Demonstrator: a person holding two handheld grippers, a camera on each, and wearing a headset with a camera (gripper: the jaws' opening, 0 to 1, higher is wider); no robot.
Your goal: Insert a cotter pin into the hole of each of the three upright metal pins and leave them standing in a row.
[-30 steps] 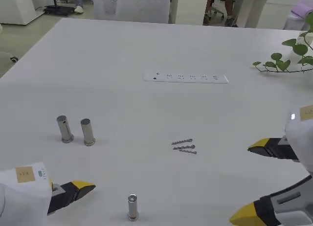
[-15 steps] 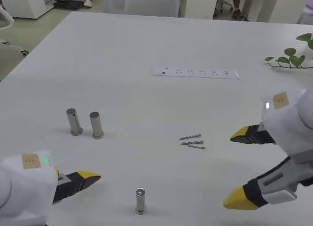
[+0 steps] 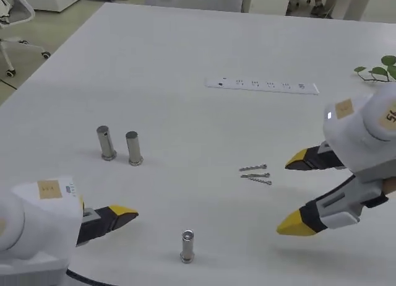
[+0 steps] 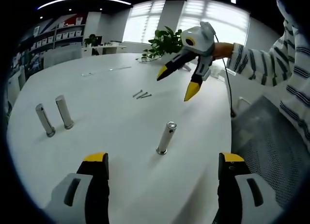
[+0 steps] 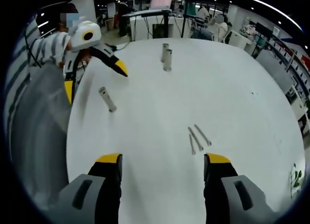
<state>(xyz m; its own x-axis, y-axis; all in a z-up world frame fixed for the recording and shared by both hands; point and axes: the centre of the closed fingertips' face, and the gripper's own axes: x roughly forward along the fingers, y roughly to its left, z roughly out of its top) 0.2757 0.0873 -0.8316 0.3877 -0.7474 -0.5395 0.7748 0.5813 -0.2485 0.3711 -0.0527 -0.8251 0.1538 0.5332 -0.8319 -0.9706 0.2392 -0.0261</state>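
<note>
Two upright metal pins point(image 3: 106, 142) point(image 3: 133, 148) stand side by side at the left of the white table point(image 3: 185, 63). A third pin point(image 3: 187, 246) stands alone near the front edge. Three cotter pins point(image 3: 256, 173) lie flat right of centre. My right gripper point(image 3: 284, 197) is open, just right of the cotter pins and above the table. In the right gripper view the cotter pins point(image 5: 197, 136) lie just ahead of the jaws. My left gripper point(image 4: 163, 158) is open and holds nothing; the lone pin point(image 4: 165, 136) stands just ahead of it.
A white power strip point(image 3: 263, 85) lies across the far middle of the table. A green plant point(image 3: 378, 69) reaches in at the far right edge. An office chair point(image 3: 15, 20) stands on the floor beyond the left edge.
My right gripper has moved left, closer to the cotter pins. The head camera has shifted, and the left gripper has kept its place near the lone pin.
</note>
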